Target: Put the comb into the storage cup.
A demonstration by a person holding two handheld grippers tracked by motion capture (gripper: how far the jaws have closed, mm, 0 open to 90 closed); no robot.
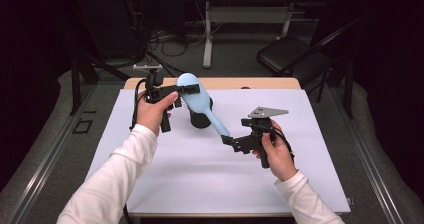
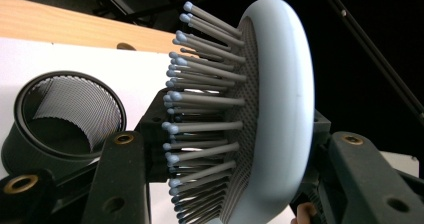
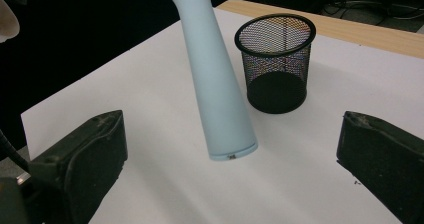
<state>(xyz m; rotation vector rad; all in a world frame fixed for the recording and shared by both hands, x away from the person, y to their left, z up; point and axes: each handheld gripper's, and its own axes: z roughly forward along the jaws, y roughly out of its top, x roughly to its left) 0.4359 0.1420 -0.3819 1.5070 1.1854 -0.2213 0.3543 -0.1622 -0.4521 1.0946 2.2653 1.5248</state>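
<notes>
place: lab/studio | cues: dark drapes, white-covered table (image 1: 165, 184), floor cables (image 1: 170, 44), folding chair (image 1: 292, 56)

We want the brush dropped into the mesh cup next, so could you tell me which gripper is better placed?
Left: the left gripper already clamps the hairbrush head above the mesh cup; the right gripper is open.
</notes>
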